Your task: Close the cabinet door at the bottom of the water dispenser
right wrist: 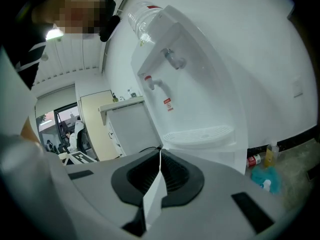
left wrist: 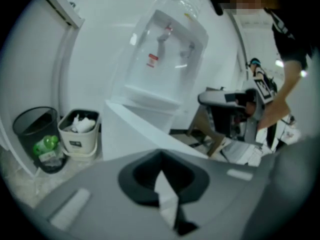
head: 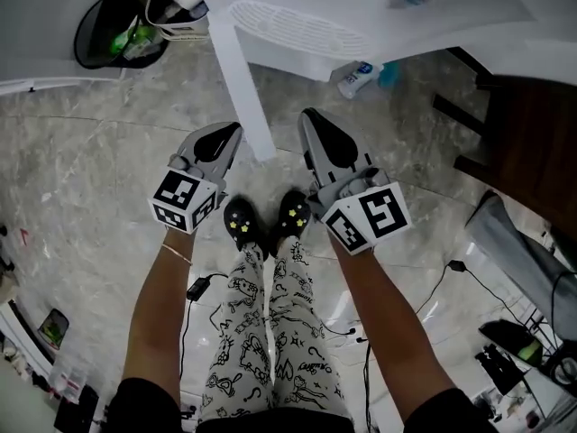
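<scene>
1. Head view looks steeply down on the white water dispenser (head: 297, 34), which stands on a grey marble-pattern floor (head: 81, 179)
2. The cabinet door (head: 242, 88) at the base of the water dispenser stands swung open, a white panel seen nearly edge-on that reaches out from the water dispenser toward the person's black shoes (head: 243, 219)
3. The left gripper (head: 223, 139) hangs in front of the water dispenser, near the left of the door's free end, with its jaws pressed together and nothing between them
4. The right gripper (head: 317, 126) is also in front of the water dispenser, on the other side of the door, with its jaws likewise closed tip to tip on nothing
5. Left of the water dispenser a black bin (left wrist: 35, 129) and a white bin (left wrist: 77, 131) stand side by side, both holding rubbish
6. Right of the water dispenser's base, a small bottle (head: 359, 78) lies on the floor with a teal thing (head: 389, 72) just beside it
</scene>
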`<state>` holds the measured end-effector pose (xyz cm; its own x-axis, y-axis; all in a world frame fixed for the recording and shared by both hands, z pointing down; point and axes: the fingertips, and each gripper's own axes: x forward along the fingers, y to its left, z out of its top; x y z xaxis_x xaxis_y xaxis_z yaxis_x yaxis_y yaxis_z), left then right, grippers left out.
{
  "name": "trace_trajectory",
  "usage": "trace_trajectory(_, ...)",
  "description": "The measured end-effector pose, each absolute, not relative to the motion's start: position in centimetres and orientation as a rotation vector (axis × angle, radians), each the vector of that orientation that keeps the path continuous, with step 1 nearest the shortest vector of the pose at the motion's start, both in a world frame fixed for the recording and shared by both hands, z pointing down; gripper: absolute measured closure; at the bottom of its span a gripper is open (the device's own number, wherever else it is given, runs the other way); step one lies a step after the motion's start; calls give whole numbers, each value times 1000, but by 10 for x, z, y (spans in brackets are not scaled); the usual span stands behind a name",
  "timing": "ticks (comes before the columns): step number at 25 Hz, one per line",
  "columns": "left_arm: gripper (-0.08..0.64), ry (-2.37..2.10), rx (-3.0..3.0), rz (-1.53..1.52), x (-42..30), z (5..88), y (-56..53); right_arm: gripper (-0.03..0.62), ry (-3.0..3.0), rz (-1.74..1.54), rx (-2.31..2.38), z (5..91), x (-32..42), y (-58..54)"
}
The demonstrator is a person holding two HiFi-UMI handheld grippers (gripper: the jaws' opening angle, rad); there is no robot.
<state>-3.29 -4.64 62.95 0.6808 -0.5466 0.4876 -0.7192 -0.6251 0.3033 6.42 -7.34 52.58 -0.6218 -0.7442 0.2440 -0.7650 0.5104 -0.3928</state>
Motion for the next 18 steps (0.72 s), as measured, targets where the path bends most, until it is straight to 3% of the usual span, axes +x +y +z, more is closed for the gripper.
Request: trace_trajectory(18,561,-922,2525,459,113,625,-137,575,-2716,769,1263,525,134,-96)
